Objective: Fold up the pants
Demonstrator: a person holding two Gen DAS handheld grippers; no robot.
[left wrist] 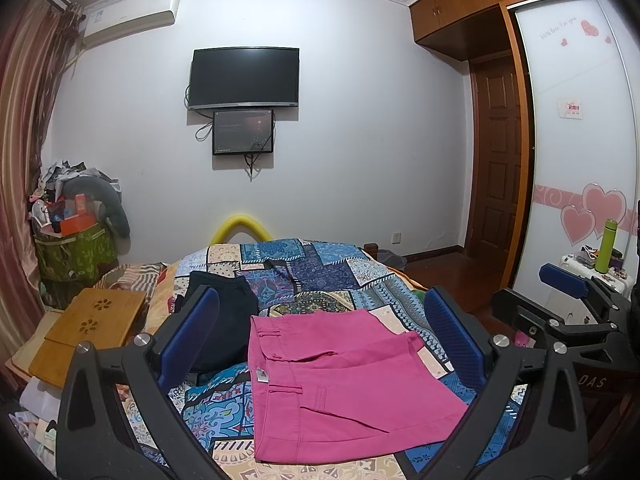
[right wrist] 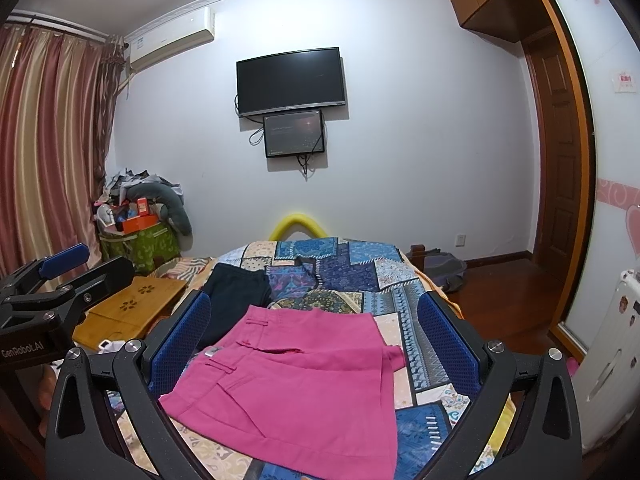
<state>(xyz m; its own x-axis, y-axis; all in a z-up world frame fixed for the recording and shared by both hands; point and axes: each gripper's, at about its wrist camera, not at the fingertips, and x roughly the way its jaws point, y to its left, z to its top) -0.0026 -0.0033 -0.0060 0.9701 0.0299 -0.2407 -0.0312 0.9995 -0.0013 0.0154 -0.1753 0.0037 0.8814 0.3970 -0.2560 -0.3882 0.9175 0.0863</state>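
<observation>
White walls, a wall-mounted television (left wrist: 244, 77) and striped curtains frame a bed covered by a patchwork quilt (left wrist: 320, 272), and on its near half lie the pink pants (left wrist: 332, 384), folded over themselves with the waistband toward the bed's left side and the hems toward the right edge. A dark garment (left wrist: 224, 312) sits farther back toward the left edge, just beside the pink fabric. Both tongs hover above the bed holding nothing: the left gripper (left wrist: 320, 344) has its blue pads spread wide on either side of the pants, and the right gripper (right wrist: 316, 344) is spread the same way. From here, a pinch could catch only the top layer, or catch the quilt along with the cloth, and drag the stack crooked. The upper leg already sits slightly askew at the right-hand hem, so a careless lift could widen that misalignment.
</observation>
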